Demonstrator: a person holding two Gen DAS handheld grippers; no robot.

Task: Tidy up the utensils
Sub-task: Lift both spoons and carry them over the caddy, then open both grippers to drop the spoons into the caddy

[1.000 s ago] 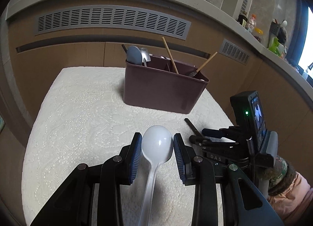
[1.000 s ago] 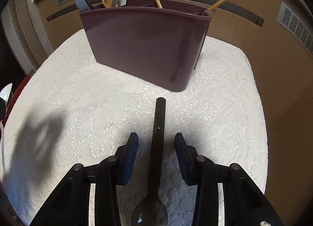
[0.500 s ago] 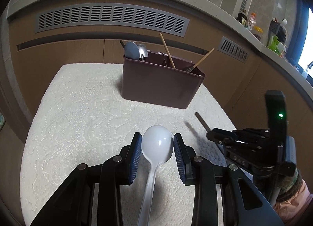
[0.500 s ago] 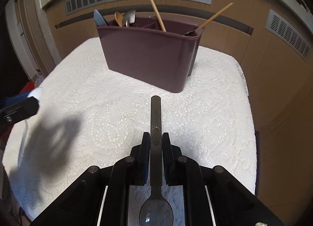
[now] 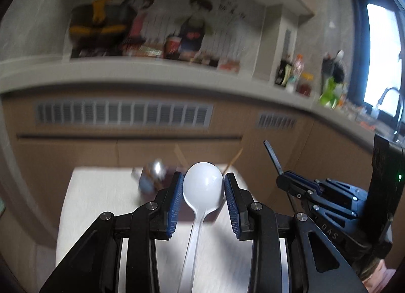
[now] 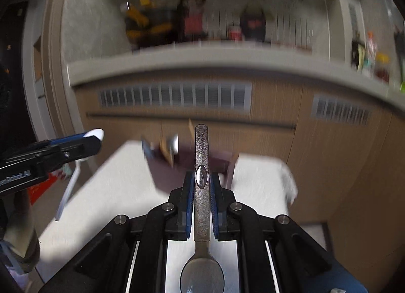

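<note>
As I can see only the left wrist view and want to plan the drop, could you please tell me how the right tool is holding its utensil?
Observer: The right tool is shut on a metal spoon, gripping it partway along the handle.
Operator: Thank you. Which end points forward?
Observer: The handle tip points forward, towards the blurred maroon utensil holder; the bowl sits back near the camera.
Operator: And how does my white spoon look from that side?
Observer: The white plastic spoon is held by its bowl in the left tool, with its handle slanting down below the tool.
</note>
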